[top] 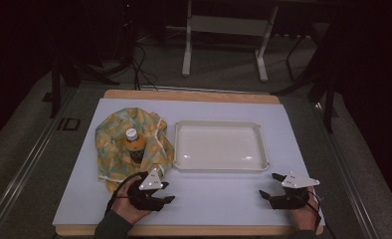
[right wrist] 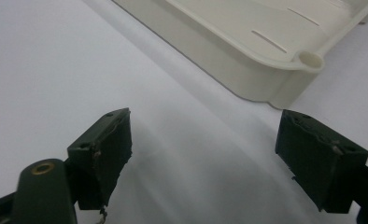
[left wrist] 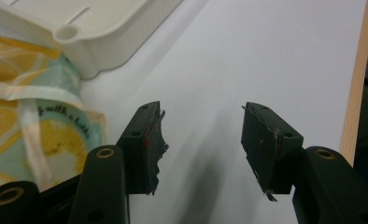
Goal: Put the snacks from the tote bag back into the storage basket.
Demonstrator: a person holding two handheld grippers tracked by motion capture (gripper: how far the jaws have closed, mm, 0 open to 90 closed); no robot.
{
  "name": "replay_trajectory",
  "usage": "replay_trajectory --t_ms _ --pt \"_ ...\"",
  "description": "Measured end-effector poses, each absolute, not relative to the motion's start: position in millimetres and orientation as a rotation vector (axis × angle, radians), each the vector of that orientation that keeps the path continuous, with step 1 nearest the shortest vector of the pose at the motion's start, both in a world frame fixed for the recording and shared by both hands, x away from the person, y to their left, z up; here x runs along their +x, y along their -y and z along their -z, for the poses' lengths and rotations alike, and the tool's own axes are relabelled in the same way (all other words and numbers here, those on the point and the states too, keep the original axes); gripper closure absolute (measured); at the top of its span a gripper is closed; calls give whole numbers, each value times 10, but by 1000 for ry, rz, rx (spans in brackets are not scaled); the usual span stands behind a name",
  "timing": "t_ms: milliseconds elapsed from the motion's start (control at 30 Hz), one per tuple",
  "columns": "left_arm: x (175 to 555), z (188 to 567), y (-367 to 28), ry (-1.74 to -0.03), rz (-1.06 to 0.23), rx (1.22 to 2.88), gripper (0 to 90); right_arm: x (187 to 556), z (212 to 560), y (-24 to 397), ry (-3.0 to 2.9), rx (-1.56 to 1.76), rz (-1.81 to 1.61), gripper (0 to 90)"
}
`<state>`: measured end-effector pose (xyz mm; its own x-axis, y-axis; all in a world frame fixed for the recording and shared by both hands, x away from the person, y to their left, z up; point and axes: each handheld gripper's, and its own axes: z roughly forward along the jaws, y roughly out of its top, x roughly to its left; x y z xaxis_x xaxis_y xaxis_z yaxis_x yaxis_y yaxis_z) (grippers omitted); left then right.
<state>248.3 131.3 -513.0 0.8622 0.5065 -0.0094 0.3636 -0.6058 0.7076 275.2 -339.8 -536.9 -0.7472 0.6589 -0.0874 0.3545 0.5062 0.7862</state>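
One tray, one bottle, one cloth, and your two grippers on the bench.

Your left gripper [top: 160, 191] and right gripper [top: 272, 185] both sit spread, holding nothing, near the front edge. The white tray [top: 219, 167] is mid-bench; just left, a bottle [top: 134, 145] stands in a lemon-print cloth [top: 109, 149] that hides its base. Its label is too small to read.

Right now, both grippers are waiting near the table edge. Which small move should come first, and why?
Probably move the left gripper, open and empty, forward toward the bottle standing in the lemon-print cloth. It is the nearer gripper, and the white tray beside it is empty.
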Motion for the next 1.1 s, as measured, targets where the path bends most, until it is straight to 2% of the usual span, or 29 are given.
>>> replay_trajectory --t_ms 567,1100 --pt "2492 4909 -1380 -546 -193 2380 474 2746 5368 3400 -2364 839 -1117 181" --pt "2560 4768 -1417 -512 -201 2454 469 2752 5363 3419 -2345 867 -1131 202"
